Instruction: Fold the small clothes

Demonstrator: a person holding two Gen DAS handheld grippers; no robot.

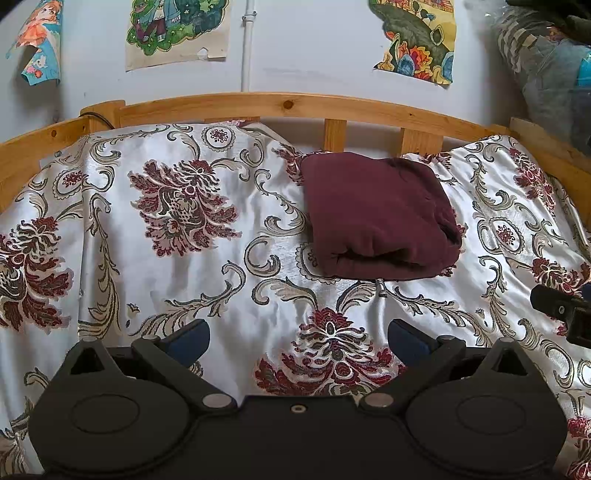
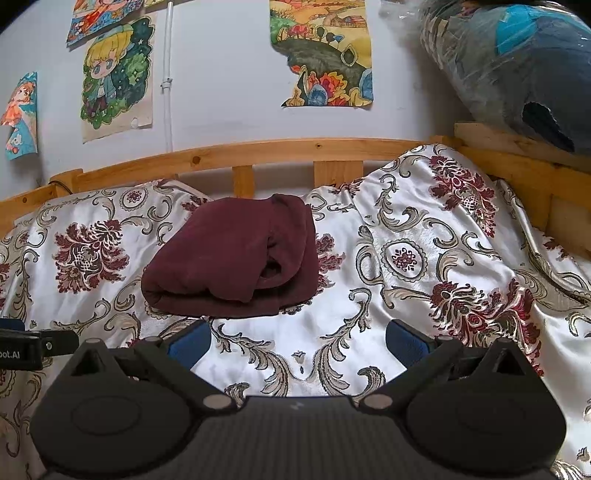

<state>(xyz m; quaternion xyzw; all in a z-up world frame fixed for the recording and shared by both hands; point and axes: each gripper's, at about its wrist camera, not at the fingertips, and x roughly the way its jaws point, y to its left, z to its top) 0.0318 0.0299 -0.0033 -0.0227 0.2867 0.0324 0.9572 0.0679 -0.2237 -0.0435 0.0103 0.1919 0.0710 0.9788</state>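
Currently, a folded maroon garment [image 1: 380,218] [image 2: 236,258] is seen lying on the floral bedspread [image 1: 166,258] [image 2: 406,258] of the bed, close to the wooden rail [image 1: 258,103] [image 2: 277,147] at the far edge and apart from both grippers. The left gripper [image 1: 298,338] is held above the bedspread toward the near edge with its jaws spread wide and nothing between them, and the right gripper [image 2: 298,338] is held likewise, jaws wide and empty. Coloured drawings [image 1: 177,29] [image 2: 321,55] are seen on the wall behind the rail, and a plastic-wrapped bundle [image 1: 550,66] [image 2: 517,62] is seen at the far right corner.
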